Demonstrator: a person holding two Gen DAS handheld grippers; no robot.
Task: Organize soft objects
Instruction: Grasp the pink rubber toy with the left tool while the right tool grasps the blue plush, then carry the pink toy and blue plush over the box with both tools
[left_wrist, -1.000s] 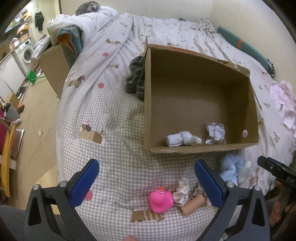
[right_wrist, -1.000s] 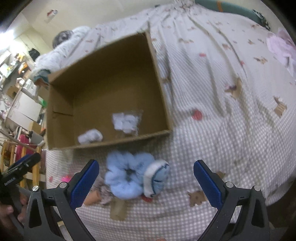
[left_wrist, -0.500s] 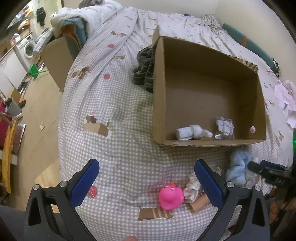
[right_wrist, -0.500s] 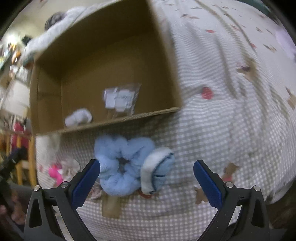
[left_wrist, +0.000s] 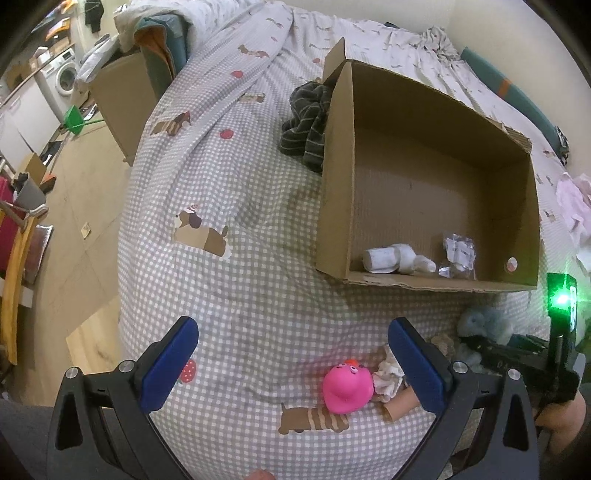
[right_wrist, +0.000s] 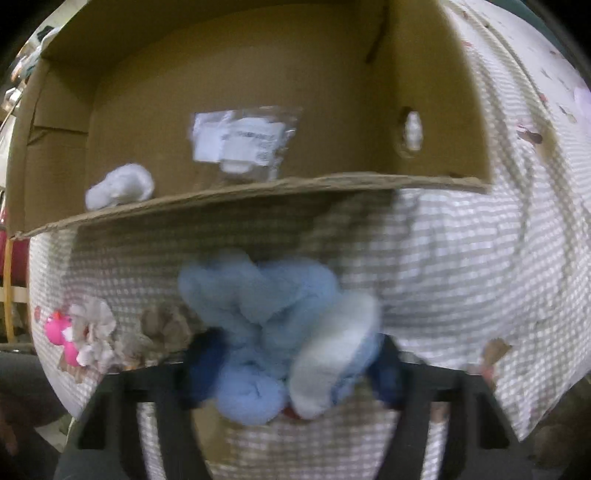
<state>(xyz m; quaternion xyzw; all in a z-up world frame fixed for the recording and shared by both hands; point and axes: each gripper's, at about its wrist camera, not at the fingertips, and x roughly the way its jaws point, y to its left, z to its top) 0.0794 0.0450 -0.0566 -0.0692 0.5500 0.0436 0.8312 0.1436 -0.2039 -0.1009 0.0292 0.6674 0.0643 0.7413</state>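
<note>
My right gripper (right_wrist: 291, 365) has its blue fingers closed against a fluffy light-blue scrunchie (right_wrist: 258, 295) and a rolled white-and-blue sock (right_wrist: 332, 362) on the checked bedspread, just in front of an open cardboard box (right_wrist: 258, 195); the view is blurred. The same scrunchie shows in the left wrist view (left_wrist: 484, 325). My left gripper (left_wrist: 295, 365) is open and empty above the bedspread, with a pink toy (left_wrist: 347, 387) and a crumpled cloth (left_wrist: 388, 376) near its right finger. The box (left_wrist: 334, 184) holds rolled white socks (left_wrist: 395, 256) and a plastic packet (left_wrist: 458, 254).
A dark striped garment (left_wrist: 306, 122) lies left of the box. A pink cloth (left_wrist: 576, 199) lies at the right bed edge. Another cardboard box (left_wrist: 122, 96) and the floor (left_wrist: 74, 258) are to the left of the bed.
My right gripper has moved down and forward onto the blue scrunchie and sock and its fingers have closed in on them. My left gripper has drifted left, still open.
</note>
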